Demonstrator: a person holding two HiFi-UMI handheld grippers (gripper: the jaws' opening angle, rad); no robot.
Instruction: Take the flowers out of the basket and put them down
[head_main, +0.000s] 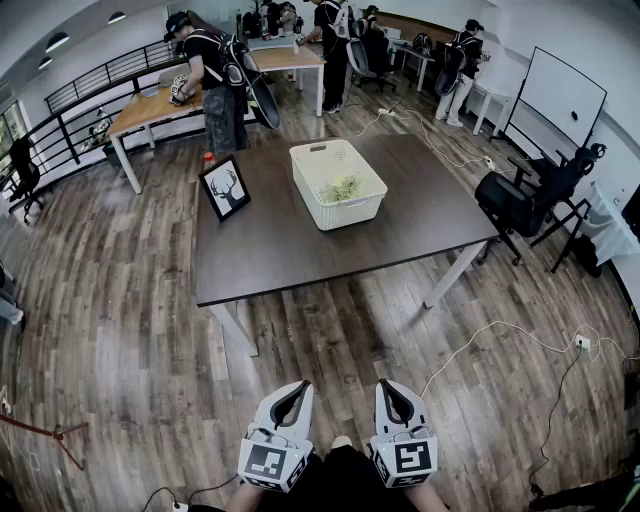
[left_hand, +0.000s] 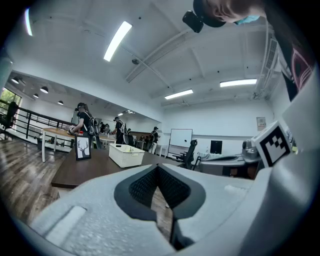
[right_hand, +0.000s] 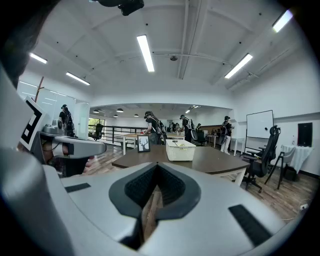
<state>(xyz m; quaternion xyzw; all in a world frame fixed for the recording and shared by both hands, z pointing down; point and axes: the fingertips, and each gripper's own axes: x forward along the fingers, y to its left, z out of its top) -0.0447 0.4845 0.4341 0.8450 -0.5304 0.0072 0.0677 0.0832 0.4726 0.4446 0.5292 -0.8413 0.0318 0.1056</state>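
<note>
A dark table (head_main: 300, 250) fills the middle of the wooden floor, standing well ahead of the person. On its far half sits a white lattice basket (head_main: 345, 214). The left gripper (head_main: 296, 390) and the right gripper (head_main: 386, 388) are held low and close to the body, side by side. Each has its jaws closed tip to tip on nothing, and both are well apart from the table. A framed deer picture (head_main: 225, 188) leans near the table's left edge. Smallest of all are the flowers (head_main: 342, 187) — a pale green bunch lying inside the basket, towards its near wall. The approach comes first, I judge: step up to the table, open one gripper before it goes over the rim, and come down from above so the jaws meet the stems rather than the lattice — the frame is best left alone.
</note>
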